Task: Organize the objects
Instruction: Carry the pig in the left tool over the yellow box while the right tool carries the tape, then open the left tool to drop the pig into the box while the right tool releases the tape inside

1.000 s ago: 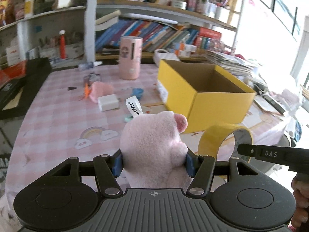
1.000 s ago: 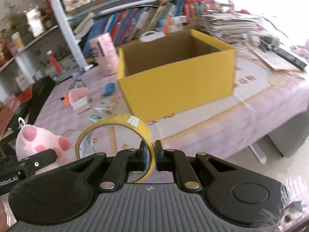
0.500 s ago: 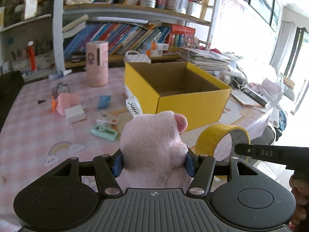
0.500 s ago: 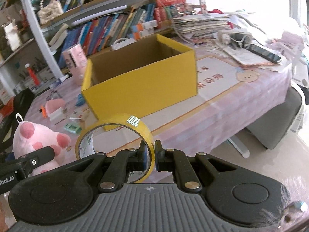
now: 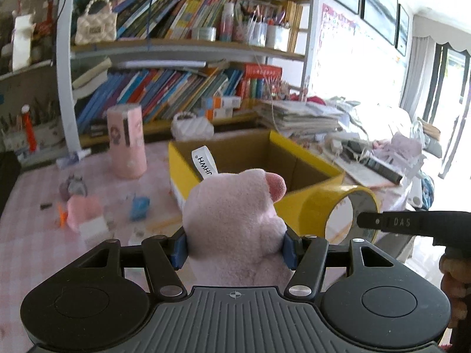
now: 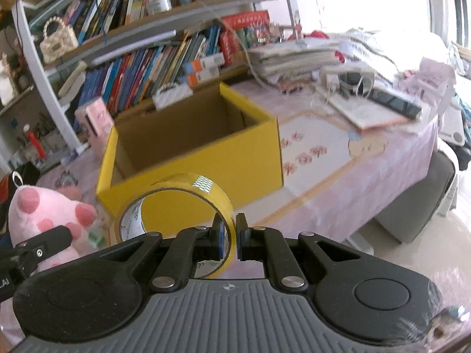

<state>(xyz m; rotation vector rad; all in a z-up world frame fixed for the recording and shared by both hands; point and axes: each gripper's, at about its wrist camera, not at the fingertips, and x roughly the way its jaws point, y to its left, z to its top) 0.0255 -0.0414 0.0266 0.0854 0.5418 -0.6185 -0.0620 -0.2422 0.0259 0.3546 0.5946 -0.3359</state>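
Observation:
My left gripper (image 5: 235,247) is shut on a pink plush pig (image 5: 235,214) with a white tag, held in the air in front of the open yellow cardboard box (image 5: 312,173). My right gripper (image 6: 228,239) is shut on the rim of a yellow tape roll (image 6: 176,203), held just in front of the box (image 6: 206,158). The plush pig (image 6: 44,211) shows at the left of the right wrist view. The tape roll (image 5: 332,214) shows at the right of the left wrist view. The box looks empty inside.
On the pink checked tablecloth (image 5: 26,235) lie a pink cylinder (image 5: 126,144), a pink and white block (image 5: 85,217), a blue item (image 5: 139,206) and small bits. Bookshelves (image 5: 176,82) stand behind. Papers and a dark device (image 6: 388,100) lie right of the box.
Both grippers have risen and moved toward the box with the pig and the tape. The box now shows larger and closer, and its inside is more visible.

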